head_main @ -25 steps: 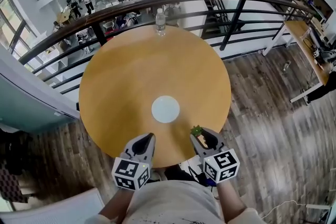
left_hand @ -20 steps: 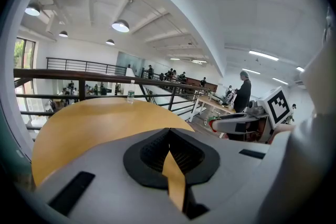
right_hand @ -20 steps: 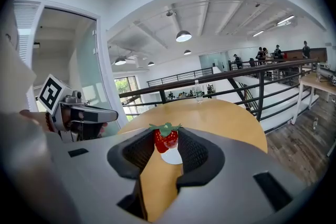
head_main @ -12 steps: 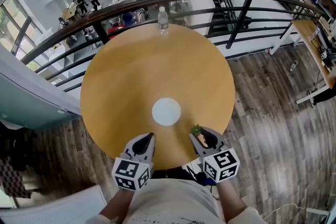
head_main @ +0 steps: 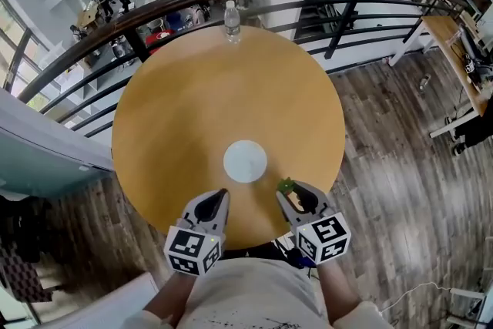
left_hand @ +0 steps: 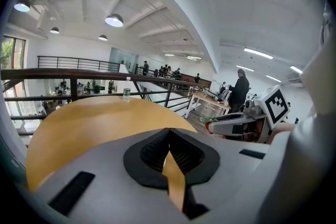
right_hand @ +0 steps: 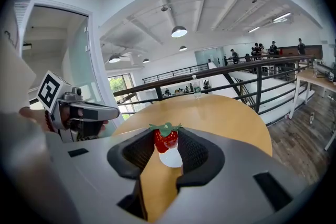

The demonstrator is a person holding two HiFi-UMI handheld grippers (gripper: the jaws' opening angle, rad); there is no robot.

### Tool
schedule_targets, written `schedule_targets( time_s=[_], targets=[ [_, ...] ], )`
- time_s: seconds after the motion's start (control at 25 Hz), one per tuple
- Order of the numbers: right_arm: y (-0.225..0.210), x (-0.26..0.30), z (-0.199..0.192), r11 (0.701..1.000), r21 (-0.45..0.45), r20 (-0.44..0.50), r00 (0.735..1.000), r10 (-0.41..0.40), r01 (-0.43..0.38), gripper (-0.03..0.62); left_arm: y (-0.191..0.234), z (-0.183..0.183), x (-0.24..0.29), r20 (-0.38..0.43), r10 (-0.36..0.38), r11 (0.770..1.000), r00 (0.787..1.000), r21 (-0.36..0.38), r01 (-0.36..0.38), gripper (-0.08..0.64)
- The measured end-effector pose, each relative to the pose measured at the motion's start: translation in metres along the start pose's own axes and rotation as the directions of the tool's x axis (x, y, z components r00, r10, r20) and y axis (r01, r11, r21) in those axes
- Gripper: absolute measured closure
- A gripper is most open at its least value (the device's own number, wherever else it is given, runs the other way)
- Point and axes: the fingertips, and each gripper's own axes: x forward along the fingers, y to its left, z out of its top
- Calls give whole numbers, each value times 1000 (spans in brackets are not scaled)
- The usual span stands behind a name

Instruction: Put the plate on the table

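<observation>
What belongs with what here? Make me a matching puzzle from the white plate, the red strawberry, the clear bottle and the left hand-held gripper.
1. small round white plate
2. red strawberry with green leaves
3. clear plastic water bottle
4. left hand-held gripper

A. upright at the far edge of the round wooden table
B. jaws together, nothing between them
C. lying flat on the table's near half
D. gripped in the right hand-held gripper

Pairs: 1-C, 2-D, 3-A, 4-B
</observation>
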Motion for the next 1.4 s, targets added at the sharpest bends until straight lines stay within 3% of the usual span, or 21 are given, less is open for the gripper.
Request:
schedule_targets(
  time_s=[0.92,1.08,1.4],
  targets=[
    [-21,91,-18,1000,-2,-97,995,-20,20,443,51,-19,62,-63,-67,998,996,-21,66,537],
    [-24,107,-26,1000,1,-122,992,-20,20,443,59,-27,75,-72,-69,998,995,5,69,537],
    [-25,141,-45,1000,4,-179,984,-14,15,443,86,-39,89,-87,-72,997,994,-37,69,537]
  ],
)
